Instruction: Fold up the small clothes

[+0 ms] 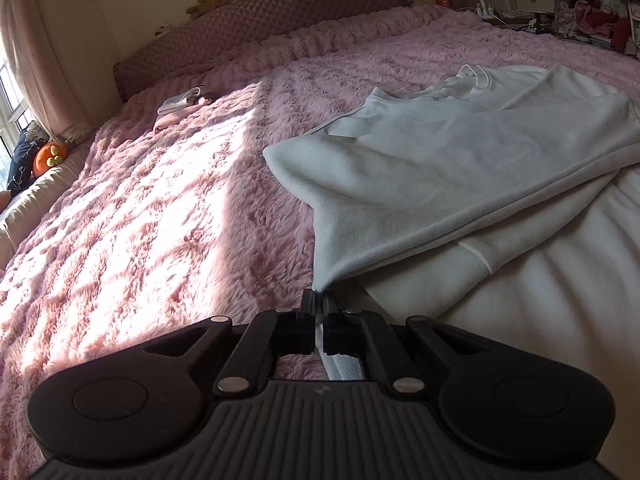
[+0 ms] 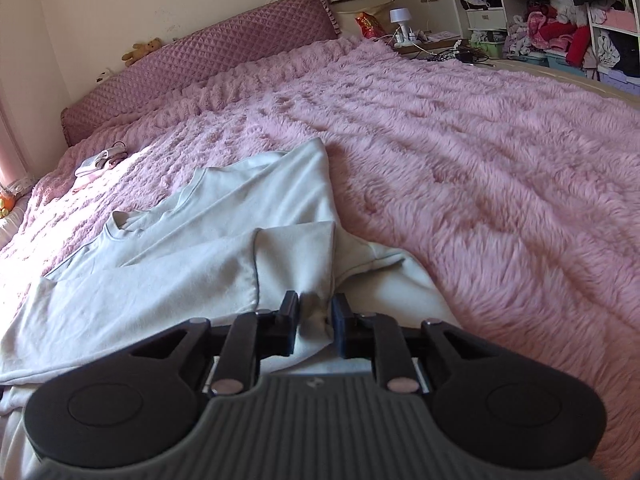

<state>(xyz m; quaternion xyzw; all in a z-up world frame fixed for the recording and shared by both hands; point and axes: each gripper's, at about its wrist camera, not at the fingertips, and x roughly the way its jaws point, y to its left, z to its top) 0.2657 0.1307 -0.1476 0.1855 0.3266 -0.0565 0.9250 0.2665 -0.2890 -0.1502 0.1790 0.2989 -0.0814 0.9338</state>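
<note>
The left gripper point(image 1: 319, 300) is clenched on a corner of the pale white cotton sweatshirt point(image 1: 460, 152), its jaws pressed nearly together with a strip of hem trailing back between them; from that pinch the cloth rises taut ahead and to the right, a lifted layer above a second white layer lying flat on the fluffy pink plush blanket point(image 1: 140, 208). The right gripper point(image 2: 315, 306) grips a bunched fold of the same sweatshirt point(image 2: 168, 280), its jaws set wider apart around the wad; the garment spreads ahead and to its left, neckline farthest from the fingers. Only the left view shows the bright sunlit patch to that gripper's left and the orange pumpkin-shaped cushion point(image 1: 49, 157) far left by the window; only the right view shows the cluttered white shelves of clothes point(image 2: 560, 20) far ahead to the right; both catch the quilted mauve headboard point(image 2: 208, 56) beyond.
</note>
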